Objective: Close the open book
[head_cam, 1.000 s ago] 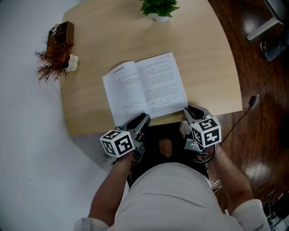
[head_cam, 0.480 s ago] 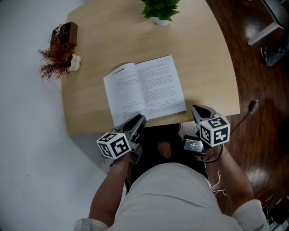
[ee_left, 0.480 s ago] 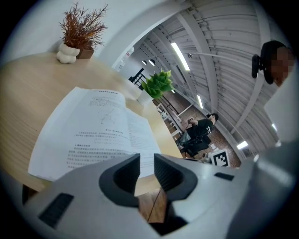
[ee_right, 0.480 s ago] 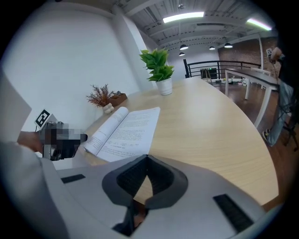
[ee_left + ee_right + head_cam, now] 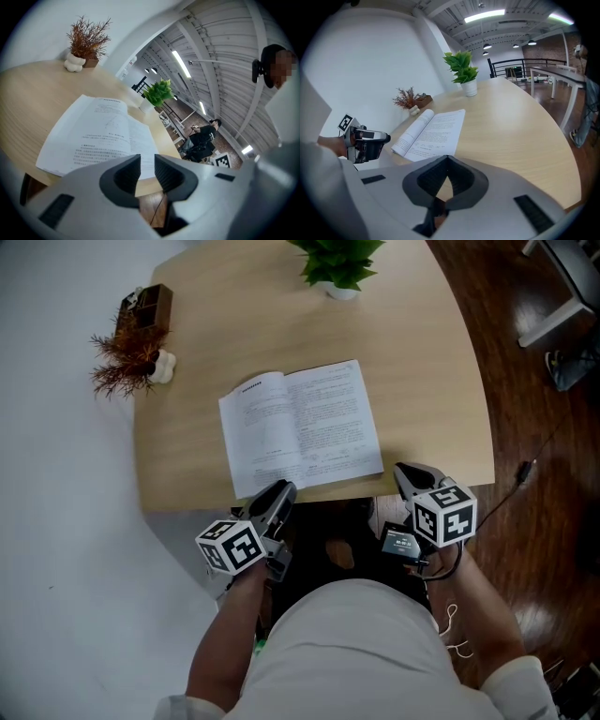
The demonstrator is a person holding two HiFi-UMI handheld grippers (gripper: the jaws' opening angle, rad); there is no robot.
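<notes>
While book (image 5: 300, 427) is lying open, pages are looking light, floppy | outer cover edge likely offering best hold | left gripper (image 5: 280, 492) hovering by book, jaws slightly apart, empty | right gripper (image 5: 406, 471) beside book, jaws just closing shut, empty

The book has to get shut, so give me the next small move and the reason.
Probably bring the right gripper forward to the open book's near right corner and slip under the right page to lift it. The book lies flat on the table; that gripper, jaws just closed on nothing, hangs off the table edge beside that corner.
</notes>
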